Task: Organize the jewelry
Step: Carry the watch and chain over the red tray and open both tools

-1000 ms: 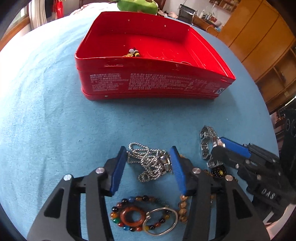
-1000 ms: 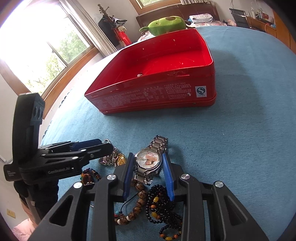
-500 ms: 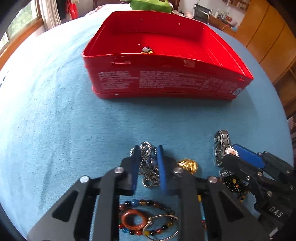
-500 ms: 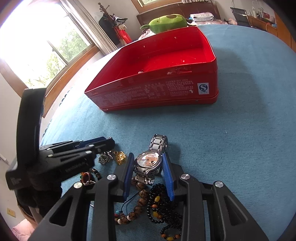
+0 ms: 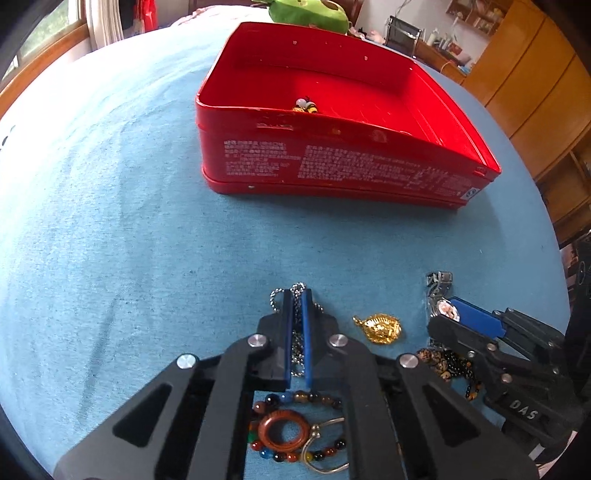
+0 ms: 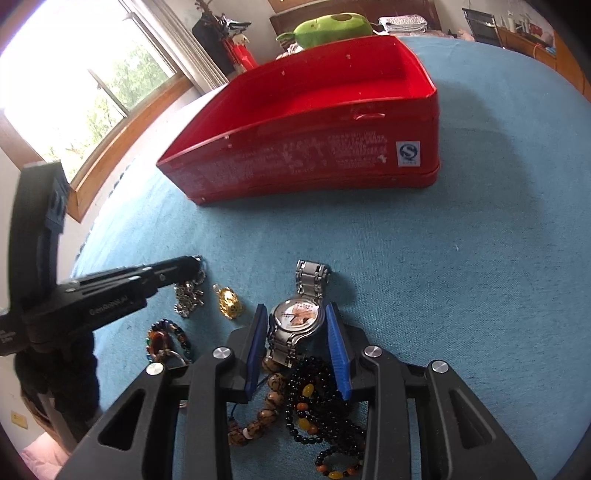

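Observation:
My left gripper is shut on a silver ball chain that lies on the blue cloth; a loop of the chain pokes out past the tips. A gold pendant lies just right of it. My right gripper straddles a silver wristwatch resting on the cloth. Its jaws are opening, and the blue pads stand close beside the watch case. The red tin stands open farther back with one small trinket inside. In the right wrist view the left gripper reaches in from the left over the chain.
A coloured bead bracelet with an orange ring and a silver hoop lie under the left gripper. Brown and black bead strings lie under the right one. A green plush toy sits behind the tin.
The left jaws have closed from wide apart onto the ball chain, bunching it and uncovering the gold pendant. The right gripper has stayed around the watch.

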A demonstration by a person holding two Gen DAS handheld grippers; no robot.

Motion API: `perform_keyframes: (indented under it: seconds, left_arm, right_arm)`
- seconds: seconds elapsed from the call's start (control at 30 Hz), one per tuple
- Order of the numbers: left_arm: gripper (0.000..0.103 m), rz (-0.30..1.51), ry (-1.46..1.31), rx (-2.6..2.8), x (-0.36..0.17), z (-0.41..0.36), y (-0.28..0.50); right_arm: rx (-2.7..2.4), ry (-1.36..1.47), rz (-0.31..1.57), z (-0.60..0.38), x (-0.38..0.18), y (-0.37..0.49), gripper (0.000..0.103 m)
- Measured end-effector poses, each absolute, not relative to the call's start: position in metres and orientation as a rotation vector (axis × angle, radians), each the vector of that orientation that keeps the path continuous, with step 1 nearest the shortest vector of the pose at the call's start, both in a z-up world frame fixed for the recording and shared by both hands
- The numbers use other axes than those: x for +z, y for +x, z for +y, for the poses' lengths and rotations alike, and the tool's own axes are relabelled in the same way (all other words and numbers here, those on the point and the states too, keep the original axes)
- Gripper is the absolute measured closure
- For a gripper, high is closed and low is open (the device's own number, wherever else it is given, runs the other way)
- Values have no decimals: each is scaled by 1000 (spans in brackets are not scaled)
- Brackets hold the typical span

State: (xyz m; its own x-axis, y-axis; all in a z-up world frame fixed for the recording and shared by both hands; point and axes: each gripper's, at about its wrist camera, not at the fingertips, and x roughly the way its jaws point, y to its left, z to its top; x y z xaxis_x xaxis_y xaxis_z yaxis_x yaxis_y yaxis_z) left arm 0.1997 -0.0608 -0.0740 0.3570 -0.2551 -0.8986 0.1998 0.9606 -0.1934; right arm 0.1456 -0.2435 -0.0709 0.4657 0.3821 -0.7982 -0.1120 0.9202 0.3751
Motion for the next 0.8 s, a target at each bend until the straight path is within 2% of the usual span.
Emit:
perform_keyframes:
  seconds: [0.17, 0.4, 0.8]
  left_arm:
    - [98, 1171, -28, -286, -78, -72, 208]
    - [101, 1164, -90, -308, -78, -67, 205]
    - [101, 1020, -161, -363, -27, -50, 192]
  right_arm:
    - [301, 281, 1036, -240, -72, 146, 72]
    - [337, 364, 995, -257, -65, 141, 72]
    - [427, 440, 965, -276, -36, 143, 72]
